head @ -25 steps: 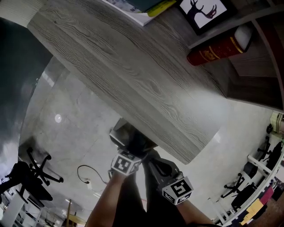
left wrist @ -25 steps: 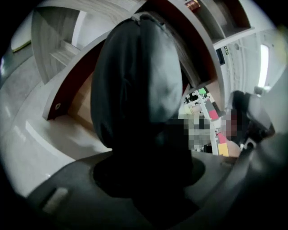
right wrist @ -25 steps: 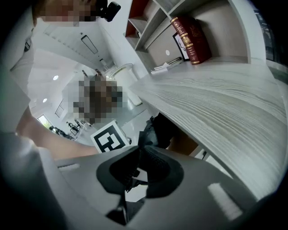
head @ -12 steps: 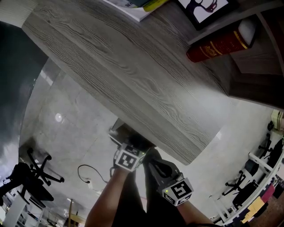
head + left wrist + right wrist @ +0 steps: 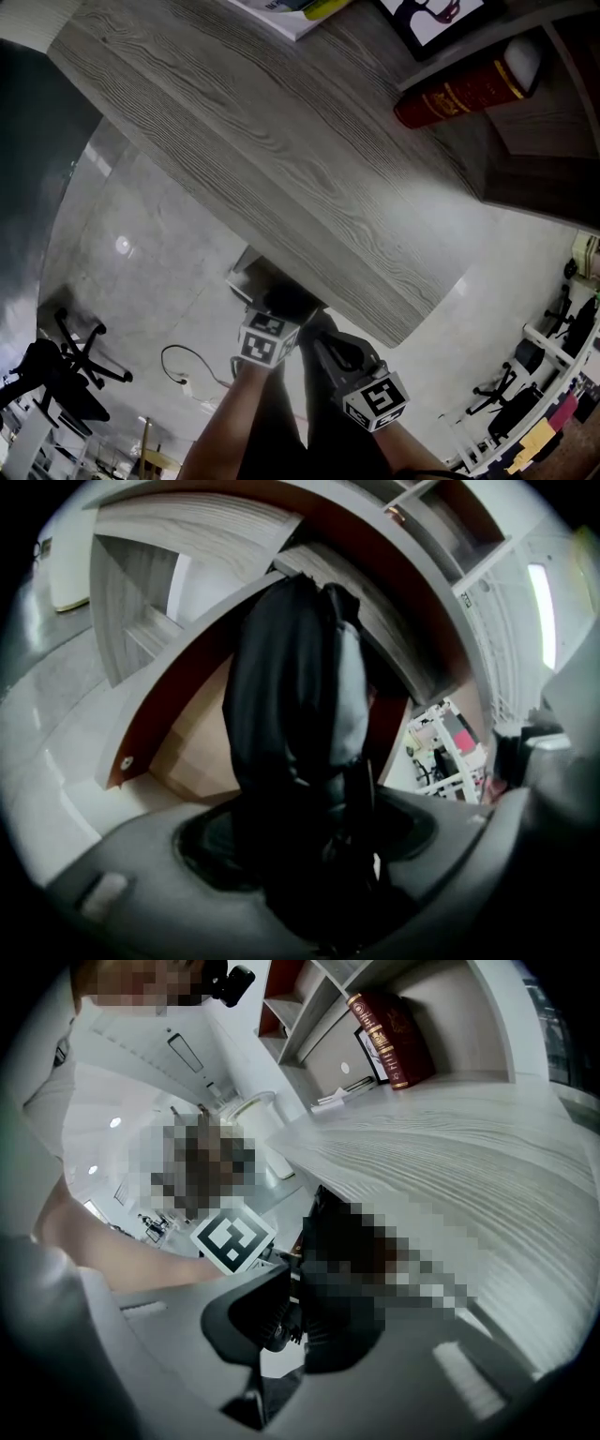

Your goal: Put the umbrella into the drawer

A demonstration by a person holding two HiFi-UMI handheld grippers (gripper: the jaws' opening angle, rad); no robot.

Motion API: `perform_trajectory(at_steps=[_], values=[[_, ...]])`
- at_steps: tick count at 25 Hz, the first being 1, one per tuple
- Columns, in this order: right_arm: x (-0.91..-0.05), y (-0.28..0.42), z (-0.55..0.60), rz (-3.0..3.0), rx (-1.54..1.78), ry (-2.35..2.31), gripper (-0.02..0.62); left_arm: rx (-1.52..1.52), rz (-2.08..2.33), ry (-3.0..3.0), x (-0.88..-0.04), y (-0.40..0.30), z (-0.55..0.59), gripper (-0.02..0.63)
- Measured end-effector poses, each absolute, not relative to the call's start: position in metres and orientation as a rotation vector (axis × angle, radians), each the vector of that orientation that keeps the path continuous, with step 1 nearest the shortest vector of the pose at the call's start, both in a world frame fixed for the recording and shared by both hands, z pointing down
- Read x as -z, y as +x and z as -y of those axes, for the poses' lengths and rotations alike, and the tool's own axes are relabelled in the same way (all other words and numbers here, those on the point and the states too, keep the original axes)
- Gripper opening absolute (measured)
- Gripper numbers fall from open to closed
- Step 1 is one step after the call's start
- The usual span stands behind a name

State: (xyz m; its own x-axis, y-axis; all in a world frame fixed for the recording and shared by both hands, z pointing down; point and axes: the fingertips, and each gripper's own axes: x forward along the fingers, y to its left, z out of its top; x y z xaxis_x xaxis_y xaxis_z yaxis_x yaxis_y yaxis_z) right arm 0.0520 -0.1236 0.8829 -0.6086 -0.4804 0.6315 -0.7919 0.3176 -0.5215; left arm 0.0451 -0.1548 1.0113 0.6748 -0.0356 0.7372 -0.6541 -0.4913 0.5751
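Black fabric of the folded umbrella [image 5: 291, 696] is seen between the jaws of the left gripper [image 5: 309, 841], which have just been opening and are spread wide, with no squeeze on the cloth shown. Its far end is pointed into the open drawer [image 5: 178, 752] under the grey desk [image 5: 281, 159]. The right gripper [image 5: 314, 1321] is held just beside the left. A dark thing lies between its jaws, but a grip cannot be told. A red book [image 5: 464, 94] is seen at the desk's back.
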Motion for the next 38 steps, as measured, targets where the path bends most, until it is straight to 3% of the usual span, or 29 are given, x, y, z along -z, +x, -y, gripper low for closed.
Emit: perform_trajectory(at_steps=[20, 27, 38], values=[[-0.833, 0.056, 0.138, 2.289, -1.157, 1.159, 0.034, -0.859, 0.687, 2.004, -0.954, 0.020, 0.154, 0.316], [-0.774, 0.066, 0.147, 2.303, -1.094, 1.148, 0.026, -0.868, 0.710, 2.000, -0.887, 0.020, 0.148, 0.314], [-0.678, 0.100, 0.141, 2.347, -1.000, 1.127, 0.005, -0.799, 0.746, 2.081, -0.756, 0.031, 0.153, 0.259]])
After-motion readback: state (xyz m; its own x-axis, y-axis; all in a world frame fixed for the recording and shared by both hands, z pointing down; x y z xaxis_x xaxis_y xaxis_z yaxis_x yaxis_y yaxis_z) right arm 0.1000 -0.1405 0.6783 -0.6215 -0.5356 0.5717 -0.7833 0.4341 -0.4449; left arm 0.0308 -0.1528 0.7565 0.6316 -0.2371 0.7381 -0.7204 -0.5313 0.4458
